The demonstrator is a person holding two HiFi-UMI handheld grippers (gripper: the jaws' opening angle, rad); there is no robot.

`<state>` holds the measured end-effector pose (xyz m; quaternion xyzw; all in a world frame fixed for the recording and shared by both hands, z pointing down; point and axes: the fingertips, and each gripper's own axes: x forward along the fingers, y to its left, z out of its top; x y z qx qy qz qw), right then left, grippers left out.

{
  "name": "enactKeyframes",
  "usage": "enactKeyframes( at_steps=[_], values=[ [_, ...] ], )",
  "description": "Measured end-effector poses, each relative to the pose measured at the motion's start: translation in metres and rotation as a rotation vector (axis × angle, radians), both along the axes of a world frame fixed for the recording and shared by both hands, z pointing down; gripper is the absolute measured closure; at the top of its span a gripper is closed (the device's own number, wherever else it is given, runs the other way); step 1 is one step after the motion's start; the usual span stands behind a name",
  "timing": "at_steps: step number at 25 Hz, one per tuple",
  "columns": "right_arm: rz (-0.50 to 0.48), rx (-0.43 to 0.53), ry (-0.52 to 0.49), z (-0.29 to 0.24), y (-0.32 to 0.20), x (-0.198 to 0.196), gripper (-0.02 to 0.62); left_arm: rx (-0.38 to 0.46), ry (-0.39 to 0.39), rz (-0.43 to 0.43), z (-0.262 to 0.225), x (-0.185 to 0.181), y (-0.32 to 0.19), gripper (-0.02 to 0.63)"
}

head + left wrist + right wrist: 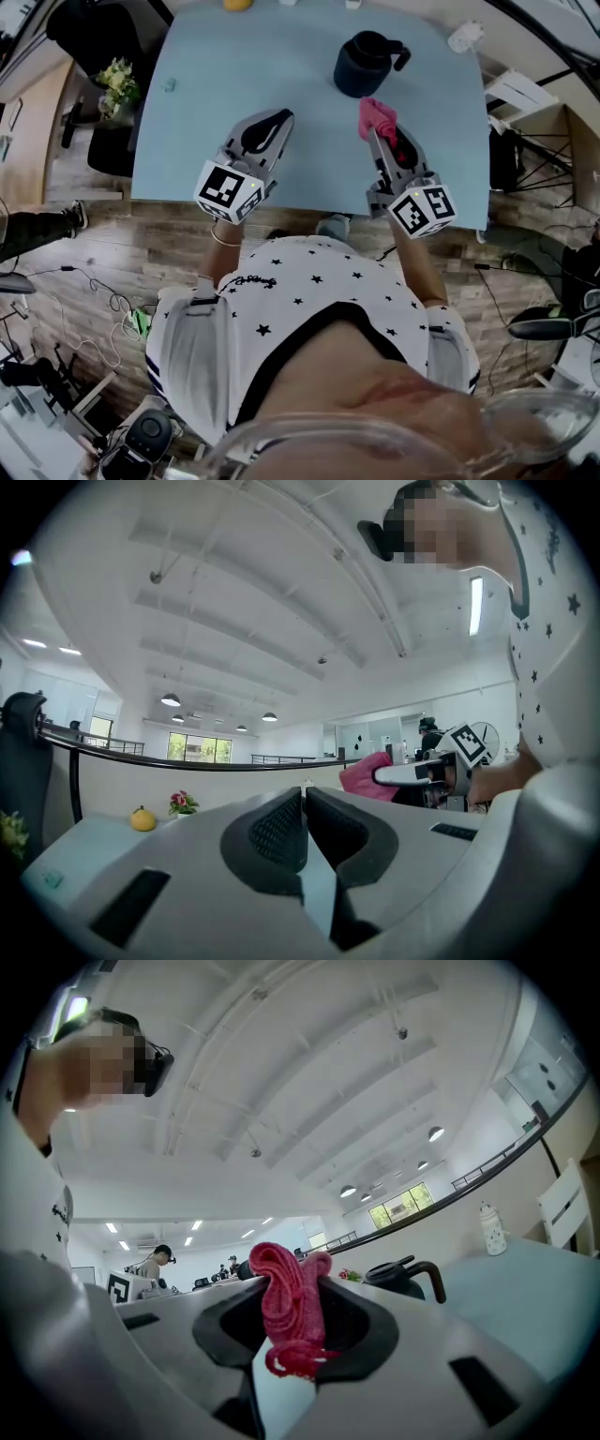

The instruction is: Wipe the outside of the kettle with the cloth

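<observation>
Pink cloth (377, 116) is bunched and pinched in the right gripper (392, 141), whose 2 jaws are clamped on it. It is held over the pale blue table (244, 103), just beside the dark kettle (364, 64). From overhead I can't tell whether cloth and kettle touch. The kettle stands upright towards the far side of the table, handle out to the right.

The left gripper (267, 131) sits over the near part of the table, well apart from the kettle. Its own view shows the 2 ribbed pads (281, 829) pressed together with nothing between them.

The right gripper view gives what the head view can't. It shows the cloth's looped weave folded over the top of the jaws, with a frayed end dangling below. The kettle's curved handle shows in profile, and a white bottle (491, 1227) stands on the table beyond it.

The left gripper view looks along the table instead. At the far edge it shows a yellow fruit (142, 818) and a small pot of red flowers (182, 803). It also catches the other gripper side-on, with the cloth poking out ahead of it.

As for what's in the kettle, no view looks inside it.
</observation>
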<state>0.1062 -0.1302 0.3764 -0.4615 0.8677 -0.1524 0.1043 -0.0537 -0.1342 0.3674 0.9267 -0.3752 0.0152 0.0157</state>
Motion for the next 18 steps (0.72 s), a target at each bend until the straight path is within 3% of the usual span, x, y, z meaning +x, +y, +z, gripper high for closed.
enactKeyframes(
  at_steps=[18],
  values=[
    [-0.072, -0.006, -0.010, 0.000, -0.036, 0.056, 0.476, 0.012, -0.017, -0.095, -0.010, 0.055, -0.026, 0.568]
  ],
)
